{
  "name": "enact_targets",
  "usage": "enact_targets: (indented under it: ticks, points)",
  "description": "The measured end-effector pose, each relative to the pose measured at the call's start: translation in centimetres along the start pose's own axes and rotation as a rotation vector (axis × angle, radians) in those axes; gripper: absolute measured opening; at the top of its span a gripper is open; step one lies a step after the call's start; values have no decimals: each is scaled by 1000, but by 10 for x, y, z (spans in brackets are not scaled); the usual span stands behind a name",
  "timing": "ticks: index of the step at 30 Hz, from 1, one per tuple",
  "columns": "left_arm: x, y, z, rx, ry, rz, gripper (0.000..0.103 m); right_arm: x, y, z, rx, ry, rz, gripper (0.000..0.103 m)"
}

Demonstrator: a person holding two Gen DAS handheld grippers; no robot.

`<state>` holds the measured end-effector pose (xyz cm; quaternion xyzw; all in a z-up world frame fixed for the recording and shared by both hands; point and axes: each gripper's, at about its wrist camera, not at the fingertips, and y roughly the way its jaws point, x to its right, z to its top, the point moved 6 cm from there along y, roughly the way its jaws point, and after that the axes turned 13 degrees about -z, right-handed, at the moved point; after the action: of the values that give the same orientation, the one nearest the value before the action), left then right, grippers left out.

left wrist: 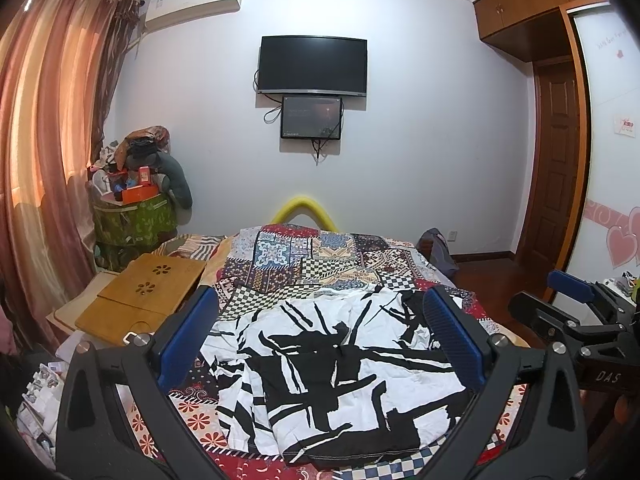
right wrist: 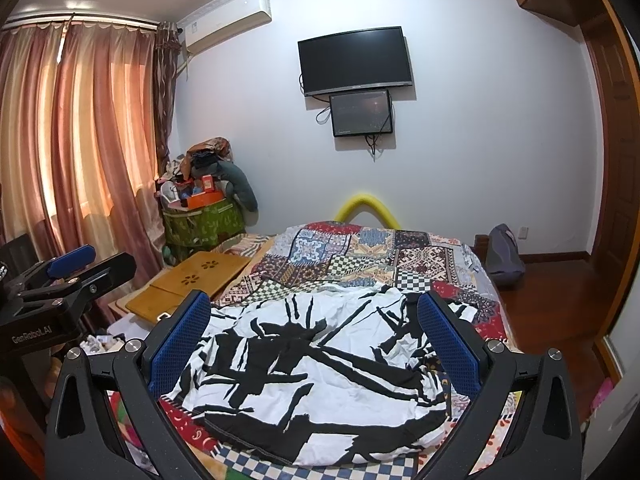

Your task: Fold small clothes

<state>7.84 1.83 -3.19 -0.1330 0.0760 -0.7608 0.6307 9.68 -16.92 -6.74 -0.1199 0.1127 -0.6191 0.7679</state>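
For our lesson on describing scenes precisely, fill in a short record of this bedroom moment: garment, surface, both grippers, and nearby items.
garment: black-and-white patterned shirt, spread out, somewhat rumpled
surface: patchwork bedspread
left gripper: open, fingers either side of the shirt in view, holding nothing
right gripper: open, holding nothing
beside bed: wooden lap desk
wall: dark TV with smaller screen below
fold progress: not clearly begun

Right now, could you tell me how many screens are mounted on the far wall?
2: a large dark television high on the wall, and a smaller monitor directly beneath it, overlapping its lower edge. None appear hidden.
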Motion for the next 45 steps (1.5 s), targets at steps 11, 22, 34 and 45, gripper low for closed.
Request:
enact_targets:
  ticks: [11,22,34,45]
  points:
    - [-80,77,-14,-122,-78,69,103,9,68,-13,-83,-19,-35,103]
    - [-202,180,-64,-300,-218,175,103,14,163,-21,-188,-79,-32,91]
    - [-303,261,-163,-623,-396,251,93,42,260,-58,-399,-88,-34,68]
    - [-330,281,-210,-702,-531,259,47,93,309,-95,-583,-16,-63,67]
